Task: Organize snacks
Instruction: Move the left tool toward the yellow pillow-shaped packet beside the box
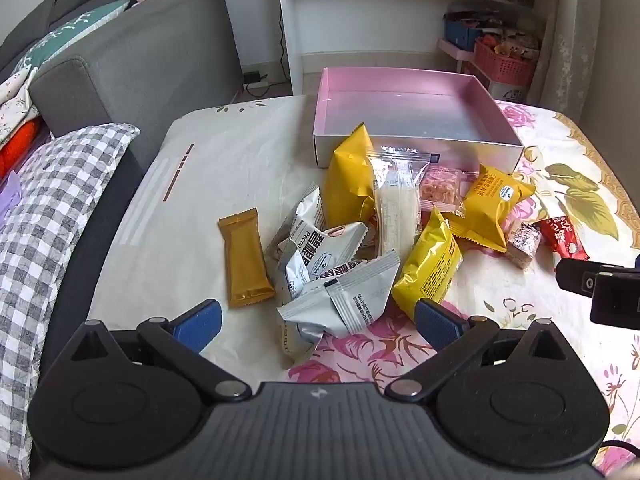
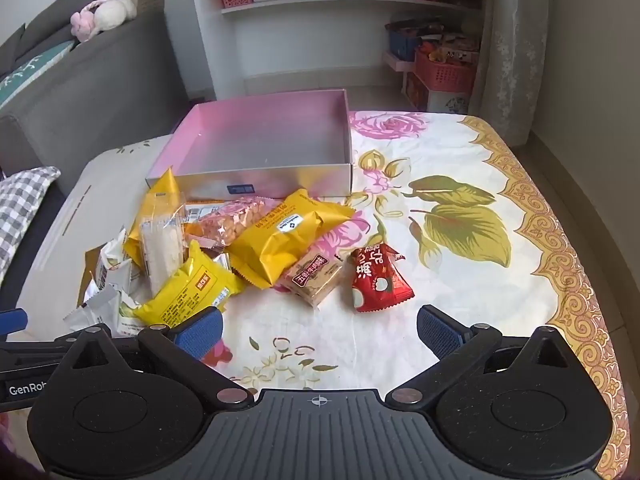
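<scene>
Left wrist view looks down over the left gripper (image 1: 318,322), its blue-padded jaws spread wide with nothing between them, hanging above the near side of a heap of snacks on the table. Under a floral tablecloth (image 1: 576,184) and a plain cream cloth (image 1: 168,216), the table carries a shallow pink box (image 1: 404,98) at its far edge, with nothing visible inside it. Every snack lies outside the box, in front of its near wall. A gold bar wrapper (image 1: 244,258) lies apart on the cream cloth at the left of the heap. Silver-grey packets (image 1: 340,280) are crumpled nearest the left gripper, a small yellow packet (image 1: 430,266) touching them on the right. Behind these a tall yellow bag (image 1: 348,178) leans against the box wall, beside a clear zip bag (image 1: 394,204) holding what may be white wafers; the blur leaves that unsure.

Right wrist view shows the right gripper (image 2: 320,330), also spread wide and holding nothing, above bare tablecloth. Just beyond it lie a red candy packet (image 2: 378,278) and a brown biscuit packet (image 2: 316,278), close together, with a large yellow pastry packet (image 2: 286,236) behind them near the box.
</scene>
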Demonstrator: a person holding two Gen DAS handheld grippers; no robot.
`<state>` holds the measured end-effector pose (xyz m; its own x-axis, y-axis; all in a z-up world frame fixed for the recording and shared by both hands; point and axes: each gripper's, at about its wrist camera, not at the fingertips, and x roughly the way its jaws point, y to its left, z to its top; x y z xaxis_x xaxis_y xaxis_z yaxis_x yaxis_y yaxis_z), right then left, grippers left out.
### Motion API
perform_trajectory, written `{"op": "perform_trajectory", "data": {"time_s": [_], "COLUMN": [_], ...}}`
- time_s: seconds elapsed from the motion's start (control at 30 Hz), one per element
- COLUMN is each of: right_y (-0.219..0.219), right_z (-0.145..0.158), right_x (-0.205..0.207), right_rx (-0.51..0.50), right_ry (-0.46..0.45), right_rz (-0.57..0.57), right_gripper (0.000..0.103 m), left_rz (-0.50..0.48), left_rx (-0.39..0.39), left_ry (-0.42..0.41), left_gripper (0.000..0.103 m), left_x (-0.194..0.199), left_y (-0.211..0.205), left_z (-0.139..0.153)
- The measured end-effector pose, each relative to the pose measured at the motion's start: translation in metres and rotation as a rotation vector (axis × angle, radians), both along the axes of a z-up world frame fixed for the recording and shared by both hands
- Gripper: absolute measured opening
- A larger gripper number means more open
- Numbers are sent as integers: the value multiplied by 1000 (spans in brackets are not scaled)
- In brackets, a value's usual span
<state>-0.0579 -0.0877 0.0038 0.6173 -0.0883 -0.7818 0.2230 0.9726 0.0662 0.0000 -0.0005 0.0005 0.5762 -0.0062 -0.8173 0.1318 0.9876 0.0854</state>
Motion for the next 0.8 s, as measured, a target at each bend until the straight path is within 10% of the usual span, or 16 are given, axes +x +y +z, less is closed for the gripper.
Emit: {"op": "perform_trajectory", "data": {"time_s": [0.8], "right_y": [11], "right_z": [-1], "right_x": [3], "right_rx": [-28], "right_ry": [13], "right_rz": [40], "right_gripper": [103], "left_rz": [11], "left_rx": [-3], "left_ry": [5], "left_gripper": [103], "left_x": [3], "left_y": [1], "left_z": [-4]}}
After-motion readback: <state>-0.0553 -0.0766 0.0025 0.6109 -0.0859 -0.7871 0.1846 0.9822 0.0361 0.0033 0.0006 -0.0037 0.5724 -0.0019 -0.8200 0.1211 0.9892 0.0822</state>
